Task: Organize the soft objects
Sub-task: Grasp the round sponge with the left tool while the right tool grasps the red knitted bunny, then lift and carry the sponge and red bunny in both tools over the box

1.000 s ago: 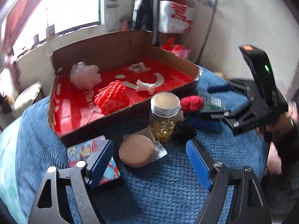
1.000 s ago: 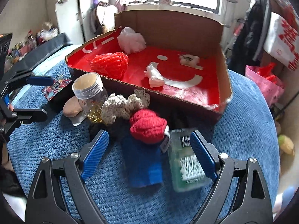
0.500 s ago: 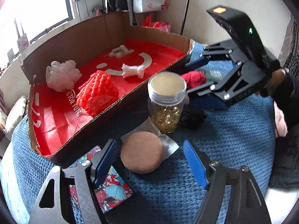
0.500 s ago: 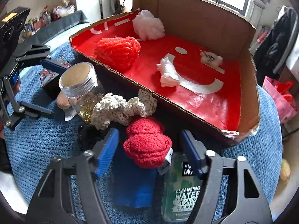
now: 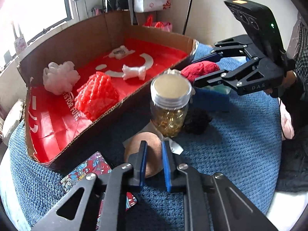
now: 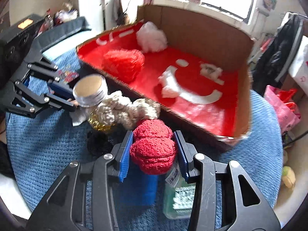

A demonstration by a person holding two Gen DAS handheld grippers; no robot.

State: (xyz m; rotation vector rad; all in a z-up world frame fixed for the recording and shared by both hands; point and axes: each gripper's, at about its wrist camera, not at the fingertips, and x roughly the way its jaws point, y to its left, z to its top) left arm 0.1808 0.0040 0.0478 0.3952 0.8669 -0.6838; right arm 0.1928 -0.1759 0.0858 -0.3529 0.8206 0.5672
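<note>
My right gripper (image 6: pixel 153 151) is shut on a red knitted ball (image 6: pixel 153 148), held just in front of the cardboard box (image 6: pixel 194 28) with a red floor. The ball also shows in the left wrist view (image 5: pixel 200 69). My left gripper (image 5: pixel 154 159) is shut on a round tan sponge puff (image 5: pixel 148 144) lying on white paper beside the glass jar (image 5: pixel 170 104). In the box lie a red mesh puff (image 5: pixel 96 96), a white puff (image 5: pixel 60 77) and two small white pieces. A cream crochet piece (image 6: pixel 123 109) and a black fuzzy ball (image 5: pixel 196 119) lie by the jar.
A blue knitted cloth (image 5: pixel 231 154) covers the round table. A floral card (image 5: pixel 86 171) lies at the box's near corner. A green cleansing-water bottle (image 6: pixel 179 194) and a blue cloth (image 6: pixel 140 190) lie under my right gripper. A pink bag (image 6: pixel 283 105) hangs beyond the table's right edge.
My left gripper has come down and shut on the tan puff. My right gripper has shut on the red knitted ball and raised it slightly.
</note>
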